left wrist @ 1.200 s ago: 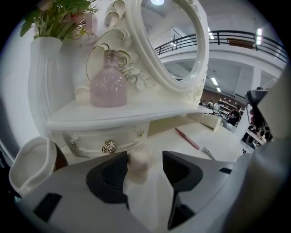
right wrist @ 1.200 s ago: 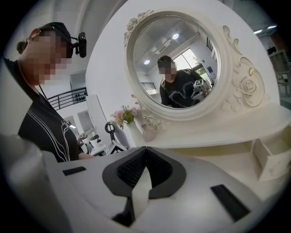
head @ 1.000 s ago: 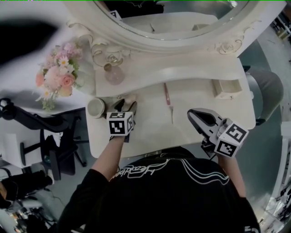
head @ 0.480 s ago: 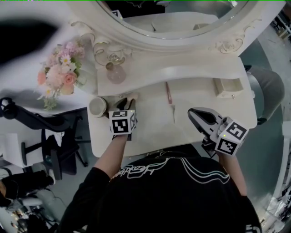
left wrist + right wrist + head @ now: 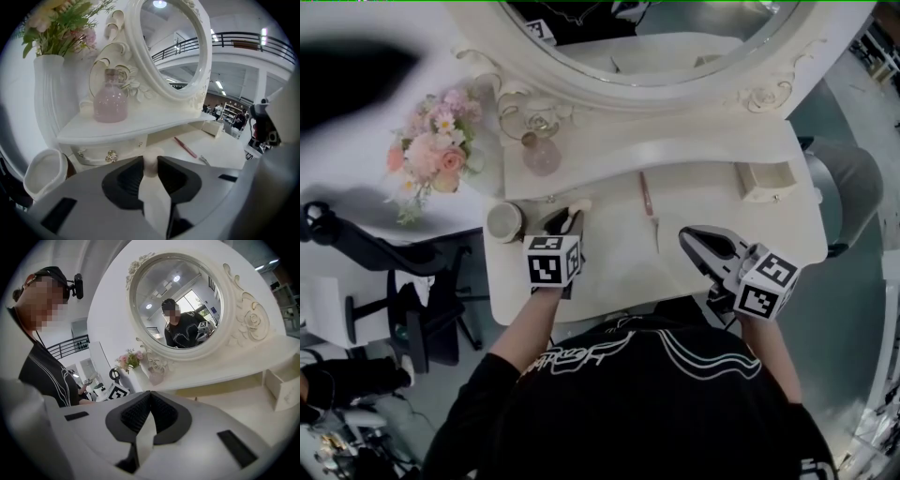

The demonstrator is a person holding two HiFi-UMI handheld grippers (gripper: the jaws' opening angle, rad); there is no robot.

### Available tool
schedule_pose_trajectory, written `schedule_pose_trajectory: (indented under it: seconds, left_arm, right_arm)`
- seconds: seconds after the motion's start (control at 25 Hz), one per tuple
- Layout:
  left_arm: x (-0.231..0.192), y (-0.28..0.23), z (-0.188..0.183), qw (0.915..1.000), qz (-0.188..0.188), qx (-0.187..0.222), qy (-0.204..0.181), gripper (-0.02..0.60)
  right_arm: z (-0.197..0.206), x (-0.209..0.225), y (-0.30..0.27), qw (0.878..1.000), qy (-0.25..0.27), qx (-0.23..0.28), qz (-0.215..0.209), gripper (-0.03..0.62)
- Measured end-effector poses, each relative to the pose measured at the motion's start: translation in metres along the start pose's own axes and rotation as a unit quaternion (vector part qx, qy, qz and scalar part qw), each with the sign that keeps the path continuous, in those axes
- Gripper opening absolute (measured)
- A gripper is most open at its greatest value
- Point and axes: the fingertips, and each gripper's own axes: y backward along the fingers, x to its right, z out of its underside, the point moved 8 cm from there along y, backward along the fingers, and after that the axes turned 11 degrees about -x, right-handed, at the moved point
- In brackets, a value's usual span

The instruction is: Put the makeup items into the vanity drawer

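Nearest, left gripper [image 5: 563, 220]: at the near-left of the tabletop [image 5: 609, 262]; jaws closing, pads already pressed on both sides of a pale cream item [image 5: 150, 165].
Pale cream item: stubby and round-ended, kind not identifiable. It stuck out past the jaw tips, long axis roughly along the gripper's line, pointing away from the person and slightly right.
Right gripper [image 5: 149, 393]: jaws together with nothing between them; hovered at the near-right edge.
Loose items: a small metal piece [image 5: 655, 226] and, beyond it, a pink pencil [image 5: 644, 193] lay between the two grippers, the pencil's long axis pointing away from the person.
Open drawer [image 5: 764, 194]: far right, under the shelf.
Key relation: the drawer lay well to the right of the held item and farther back, across the pencil; the right gripper was nearer it. Likely a carry rightward.
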Motion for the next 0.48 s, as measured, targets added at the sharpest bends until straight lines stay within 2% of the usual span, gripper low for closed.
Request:
schedule_pose_trajectory:
  seconds: [0.24, 0.48]
  left_arm:
    - [0.036, 0.01, -0.022, 0.9986, 0.042, 0.026, -0.021, 0.109]
    - [0.092, 0.01, -0.051, 0.994, 0.086, 0.038, -0.055, 0.11]
  right_arm:
    - [0.009, 0.006, 0.014, 1.0, -0.007, 0.017, 0.023, 0.026]
    - [0.021, 0.019, 0.05, 0.998, -0.021, 0.026, 0.05, 0.026]
